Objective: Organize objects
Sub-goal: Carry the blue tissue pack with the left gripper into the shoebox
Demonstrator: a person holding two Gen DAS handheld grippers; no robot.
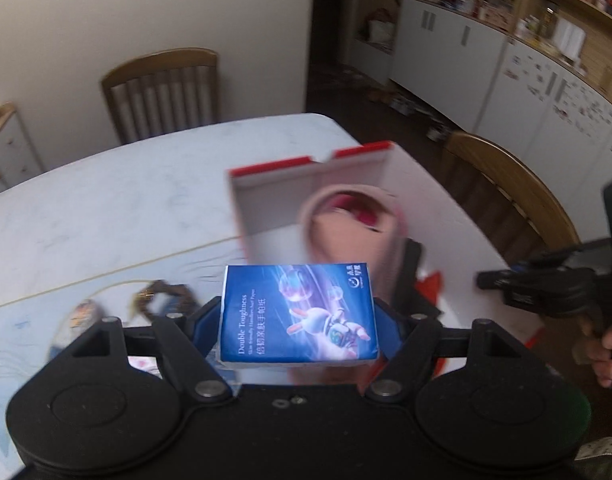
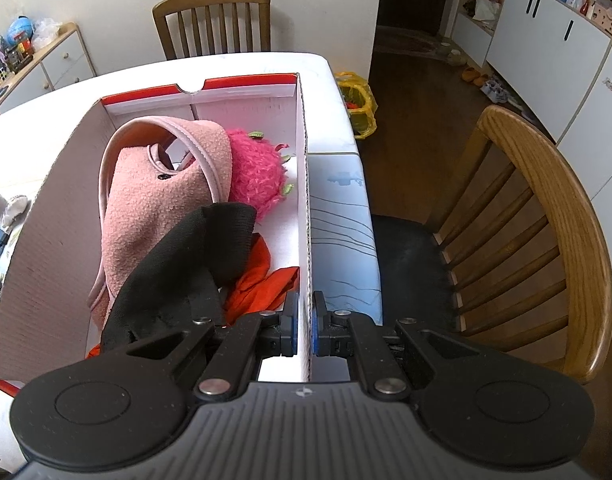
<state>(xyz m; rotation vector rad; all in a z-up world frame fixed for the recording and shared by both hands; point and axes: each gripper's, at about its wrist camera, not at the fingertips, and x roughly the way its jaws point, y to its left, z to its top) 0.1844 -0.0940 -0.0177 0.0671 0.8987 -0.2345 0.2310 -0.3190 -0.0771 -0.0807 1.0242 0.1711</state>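
Note:
My left gripper (image 1: 298,316) is shut on a blue tissue pack (image 1: 298,312) and holds it in the air just in front of the open red-and-white cardboard box (image 1: 274,172). In the box lie a pink fleece garment (image 2: 158,196), a pink plush toy (image 2: 258,172), a black knit cloth (image 2: 194,252) and an orange cloth (image 2: 262,284). My right gripper (image 2: 305,328) is shut on the box's right wall (image 2: 304,200), one finger inside and one outside. It also shows at the right edge of the left wrist view (image 1: 546,284).
The box stands on a white table (image 1: 126,192) with a light blue mat (image 2: 342,240). Small items (image 1: 162,300) lie on the mat left of the box. Wooden chairs stand behind (image 2: 214,20) and to the right (image 2: 546,220). Cabinets (image 2: 546,40) line the far right.

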